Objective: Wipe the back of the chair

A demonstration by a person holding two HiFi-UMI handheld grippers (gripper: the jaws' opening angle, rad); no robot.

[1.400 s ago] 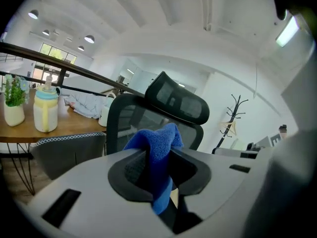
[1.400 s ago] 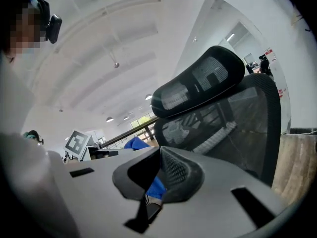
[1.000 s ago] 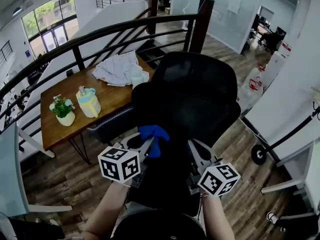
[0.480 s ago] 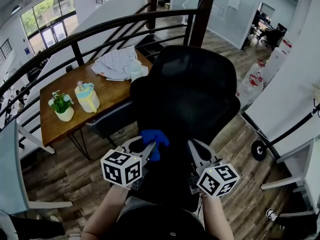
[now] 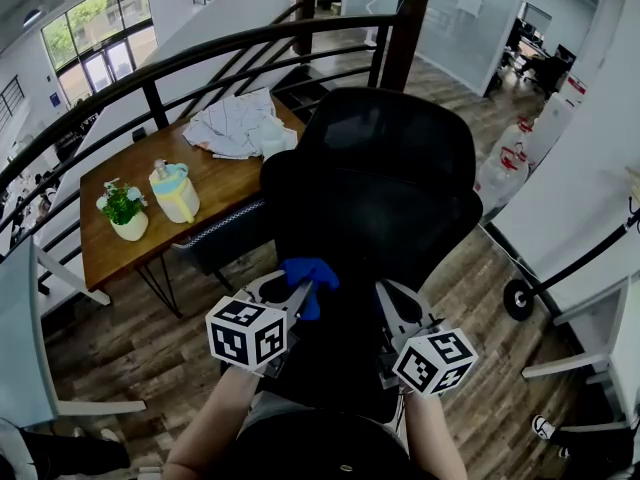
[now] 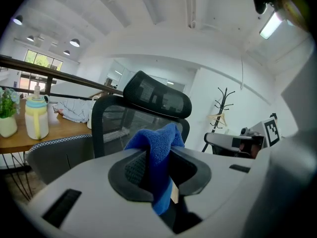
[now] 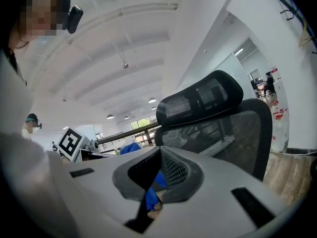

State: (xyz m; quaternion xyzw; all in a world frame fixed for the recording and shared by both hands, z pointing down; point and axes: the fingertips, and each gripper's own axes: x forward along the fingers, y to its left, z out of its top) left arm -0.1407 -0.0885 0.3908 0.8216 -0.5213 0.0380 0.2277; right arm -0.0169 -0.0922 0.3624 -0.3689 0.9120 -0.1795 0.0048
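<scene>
The black mesh office chair (image 5: 390, 198) stands right in front of me, its back facing me. In the left gripper view its mesh back (image 6: 116, 125) and headrest (image 6: 158, 97) rise just beyond the jaws. My left gripper (image 5: 300, 293) is shut on a folded blue cloth (image 5: 308, 276), which sticks out between the jaws (image 6: 157, 155) and sits against the lower left of the chair back. My right gripper (image 5: 392, 303) is shut with nothing in it, low beside the chair back. The right gripper view shows the headrest (image 7: 200, 100) above its jaws (image 7: 151, 180).
A wooden table (image 5: 225, 198) at the left carries a potted plant (image 5: 125, 218), a yellow and blue jug (image 5: 177, 198) and crumpled white fabric (image 5: 240, 123). A second dark chair (image 5: 225, 246) is tucked under it. A black railing (image 5: 200, 63) runs behind. White bags (image 5: 505, 173) stand at the right.
The left gripper with the blue cloth has drifted slightly to the right and down along the chair back. The right gripper has stayed where it was.
</scene>
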